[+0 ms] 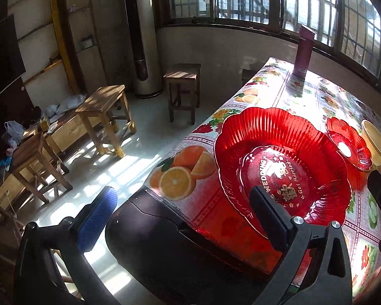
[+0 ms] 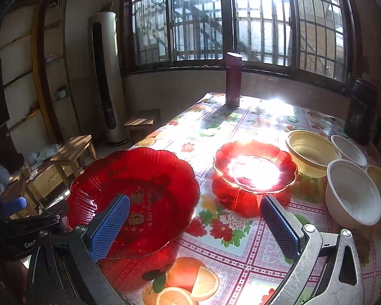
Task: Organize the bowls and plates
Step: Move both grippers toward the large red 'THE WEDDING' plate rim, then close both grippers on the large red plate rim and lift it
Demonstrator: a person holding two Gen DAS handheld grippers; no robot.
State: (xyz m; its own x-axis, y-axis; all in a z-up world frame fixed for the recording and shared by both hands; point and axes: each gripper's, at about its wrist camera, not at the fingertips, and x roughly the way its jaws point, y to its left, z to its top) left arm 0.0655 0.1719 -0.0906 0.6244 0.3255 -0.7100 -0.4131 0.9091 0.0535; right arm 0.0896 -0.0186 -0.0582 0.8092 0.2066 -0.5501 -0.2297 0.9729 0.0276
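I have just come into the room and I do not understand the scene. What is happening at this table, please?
A person with a gripper in each hand is sorting dishes on a table with a fruit-print cloth. The left gripper is open around the near edge of the large red plate, one finger over it. The right gripper is open and holds nothing. A small red plate and four pale bowls wait further right, not stacked.
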